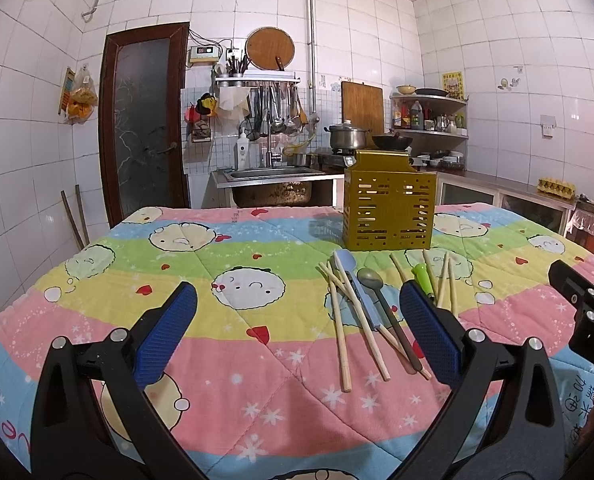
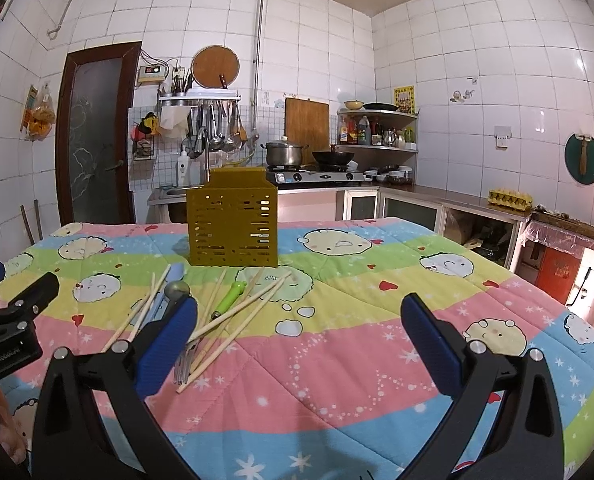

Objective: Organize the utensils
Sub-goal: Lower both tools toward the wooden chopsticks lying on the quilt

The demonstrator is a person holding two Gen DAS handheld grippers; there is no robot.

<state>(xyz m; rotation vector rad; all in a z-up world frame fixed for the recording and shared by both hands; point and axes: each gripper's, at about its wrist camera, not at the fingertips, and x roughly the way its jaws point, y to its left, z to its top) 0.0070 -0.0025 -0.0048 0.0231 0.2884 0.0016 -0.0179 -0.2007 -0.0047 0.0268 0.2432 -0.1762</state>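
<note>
Left gripper (image 1: 297, 332): both blue-padded fingers (image 1: 167, 330) spread wide, nothing between them. Black frame arms angle outward from the base, silver pivot bolts showing on each side. Held level, pointing forward, low.

Right gripper (image 2: 299, 338): same pose, fingers (image 2: 429, 342) spread wide apart, empty. Ribbed blue pads face each other across the gap.

The two grippers sit side by side, near one another. From the left wrist view, part of the right gripper's black body and a blue tip show at the right edge; from the right wrist view, the left one shows at the left edge.

A bit of the person's hand (image 2: 7, 430) is visible at the lower left of the right wrist view, mostly hidden.
</note>
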